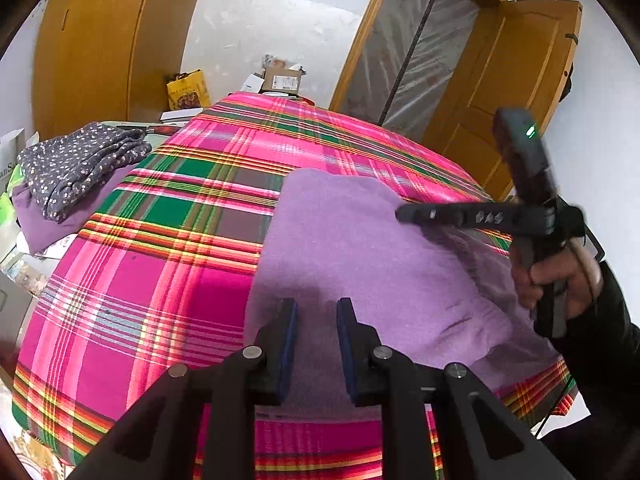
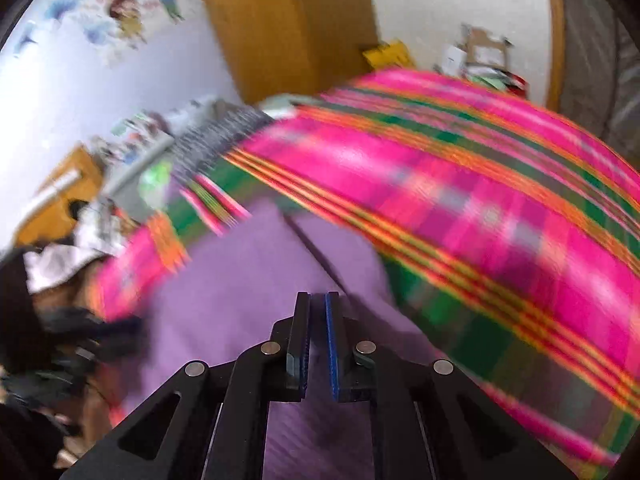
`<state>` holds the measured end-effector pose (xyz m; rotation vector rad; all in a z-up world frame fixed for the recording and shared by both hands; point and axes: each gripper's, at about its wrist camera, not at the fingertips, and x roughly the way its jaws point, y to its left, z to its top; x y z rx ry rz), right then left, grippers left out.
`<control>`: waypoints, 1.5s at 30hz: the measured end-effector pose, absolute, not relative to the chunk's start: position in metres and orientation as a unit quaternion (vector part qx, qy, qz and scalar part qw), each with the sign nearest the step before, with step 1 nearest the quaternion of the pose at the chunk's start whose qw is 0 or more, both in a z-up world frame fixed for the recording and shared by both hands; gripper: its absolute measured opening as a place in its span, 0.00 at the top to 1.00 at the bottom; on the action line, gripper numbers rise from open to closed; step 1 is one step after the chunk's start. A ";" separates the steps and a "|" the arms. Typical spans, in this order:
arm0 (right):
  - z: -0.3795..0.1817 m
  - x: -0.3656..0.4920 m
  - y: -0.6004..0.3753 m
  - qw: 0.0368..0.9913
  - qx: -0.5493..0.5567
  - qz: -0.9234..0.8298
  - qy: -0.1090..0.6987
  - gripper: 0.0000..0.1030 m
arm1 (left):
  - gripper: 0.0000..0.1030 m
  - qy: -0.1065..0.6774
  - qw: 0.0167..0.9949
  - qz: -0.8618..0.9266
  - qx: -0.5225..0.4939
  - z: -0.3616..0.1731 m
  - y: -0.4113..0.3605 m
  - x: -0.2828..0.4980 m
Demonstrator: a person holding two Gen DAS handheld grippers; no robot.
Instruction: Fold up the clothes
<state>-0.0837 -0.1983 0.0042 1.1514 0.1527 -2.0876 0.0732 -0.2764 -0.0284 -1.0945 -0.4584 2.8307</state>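
Note:
A lilac garment [image 1: 360, 248] lies folded flat on the pink plaid cloth [image 1: 160, 264] that covers the table. My left gripper [image 1: 316, 308] is open and empty, its fingers just above the garment's near left part. My right gripper [image 1: 404, 215] shows in the left wrist view over the garment's right side, held in a hand. In the blurred right wrist view the right gripper [image 2: 317, 300] has its pads nearly together over the lilac garment [image 2: 240, 288], with nothing seen between them.
A folded dark floral garment [image 1: 80, 160] lies on a purple one [image 1: 52, 224] at the table's left edge. Boxes [image 1: 280, 78] and a yellow bag [image 1: 188, 90] stand beyond the far edge. A wooden door [image 1: 516, 92] is at the right.

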 end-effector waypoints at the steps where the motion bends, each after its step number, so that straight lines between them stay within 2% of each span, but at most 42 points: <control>1: 0.001 -0.082 -0.193 0.364 0.451 -0.813 0.056 0.96 | 0.80 -0.147 0.036 0.923 -0.355 -0.026 -0.275 0.075; 5: 0.015 -0.064 -0.175 0.363 0.422 -0.830 0.047 0.91 | 0.80 -0.140 0.038 0.927 -0.347 -0.021 -0.273 0.082; 12: 0.018 -0.024 -0.156 0.375 0.410 -0.830 0.042 0.89 | 0.80 -0.138 0.042 0.924 -0.354 -0.022 -0.267 0.081; 13: 0.017 -0.022 -0.150 0.373 0.415 -0.830 0.031 0.87 | 0.80 -0.138 0.044 0.924 -0.355 -0.023 -0.266 0.080; 15: 0.013 -0.021 -0.137 0.364 0.425 -0.829 -0.004 0.63 | 0.80 -0.133 0.057 0.923 -0.358 -0.023 -0.259 0.078; 17: 0.010 -0.022 -0.122 0.354 0.435 -0.827 -0.044 0.58 | 0.80 -0.127 0.071 0.921 -0.361 -0.023 -0.251 0.075; 24: -0.010 -0.038 -0.101 0.345 0.479 -0.794 -0.143 0.56 | 0.80 -0.103 0.126 0.913 -0.375 -0.028 -0.214 0.065; 27: -0.013 -0.042 -0.108 0.353 0.481 -0.788 -0.149 0.54 | 0.80 -0.093 0.147 0.910 -0.375 -0.026 -0.200 0.065; 29: -0.014 -0.044 -0.114 0.357 0.482 -0.787 -0.149 0.57 | 0.80 -0.088 0.158 0.909 -0.375 -0.026 -0.193 0.063; 31: -0.014 -0.045 -0.116 0.358 0.481 -0.786 -0.149 0.69 | 0.80 -0.083 0.165 0.908 -0.376 -0.027 -0.188 0.061; 33: -0.014 -0.044 -0.115 0.360 0.479 -0.786 -0.152 0.92 | 0.80 -0.079 0.166 0.906 -0.380 -0.030 -0.185 0.060; 41: 0.009 -0.022 -0.098 0.367 0.448 -0.800 -0.159 0.95 | 0.81 -0.071 0.197 0.899 -0.385 -0.033 -0.192 0.073; 45: -0.006 -0.028 -0.095 0.337 0.476 -0.798 -0.150 0.88 | 0.81 -0.081 0.196 0.898 -0.386 -0.035 -0.195 0.071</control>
